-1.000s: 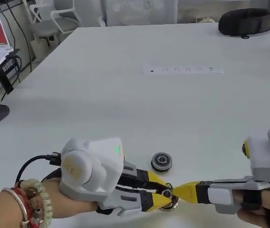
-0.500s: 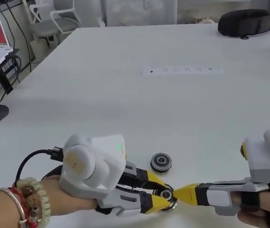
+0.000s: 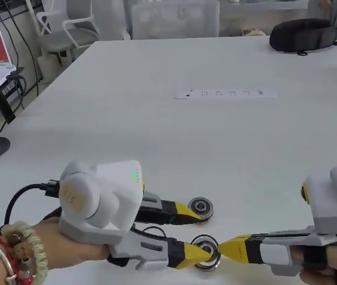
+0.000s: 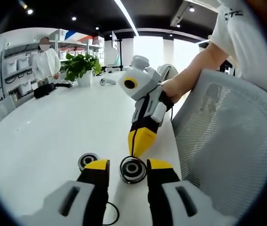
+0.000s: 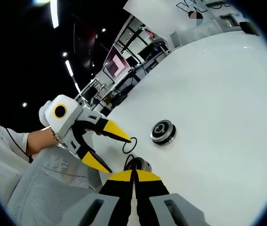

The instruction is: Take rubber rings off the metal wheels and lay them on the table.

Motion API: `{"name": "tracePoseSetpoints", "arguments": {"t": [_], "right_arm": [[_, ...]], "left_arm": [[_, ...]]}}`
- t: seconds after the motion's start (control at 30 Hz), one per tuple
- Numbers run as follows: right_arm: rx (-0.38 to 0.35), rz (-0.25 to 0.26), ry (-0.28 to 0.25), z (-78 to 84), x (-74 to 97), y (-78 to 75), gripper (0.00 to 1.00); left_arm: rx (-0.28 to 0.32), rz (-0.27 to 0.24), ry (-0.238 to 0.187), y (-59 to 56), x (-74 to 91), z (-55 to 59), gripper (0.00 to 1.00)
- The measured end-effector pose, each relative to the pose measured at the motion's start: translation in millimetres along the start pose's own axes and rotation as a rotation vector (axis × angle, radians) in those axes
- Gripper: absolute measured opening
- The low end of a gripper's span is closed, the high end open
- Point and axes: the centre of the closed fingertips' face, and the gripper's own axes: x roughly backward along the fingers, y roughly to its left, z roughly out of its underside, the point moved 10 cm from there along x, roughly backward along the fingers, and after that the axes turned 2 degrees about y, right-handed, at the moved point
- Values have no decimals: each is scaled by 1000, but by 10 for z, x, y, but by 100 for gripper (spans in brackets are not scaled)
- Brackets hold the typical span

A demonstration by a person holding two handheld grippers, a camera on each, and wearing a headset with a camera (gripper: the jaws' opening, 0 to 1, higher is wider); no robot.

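The fingers (image 4: 97, 175) of the left gripper (image 3: 200, 233) stand wide apart and hold nothing. The near wheel (image 4: 133, 170) sits on the white table (image 3: 216, 136) between their tips, with a thin rubber ring (image 4: 121, 170) looped loosely around it. The right gripper (image 5: 133, 175) has its fingers pressed together, tips at that ring's edge; whether they pinch it cannot be told. The far wheel (image 3: 201, 206) lies just beside the left gripper's farther finger. A loose ring (image 5: 129, 145) lies flat between the left fingers.
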Motion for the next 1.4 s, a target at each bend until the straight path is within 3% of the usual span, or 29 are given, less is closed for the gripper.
{"name": "tracePoseSetpoints", "arguments": {"t": [0.27, 0.4, 0.67, 1.0, 1.4], "right_arm": [[69, 13, 44, -24, 63, 96, 0], [103, 20, 62, -25, 118, 121, 0], [128, 36, 64, -31, 276, 191, 0], [150, 47, 44, -97, 449, 318, 0], [172, 42, 24, -196, 548, 476, 0]], "left_arm": [[-65, 28, 49, -76, 133, -132, 41], [-76, 39, 49, -100, 219, -196, 43], [-76, 10, 35, -99, 483, -256, 49], [-25, -93, 42, -64, 843, -89, 54], [59, -229, -6, -129, 1207, 70, 64]]}}
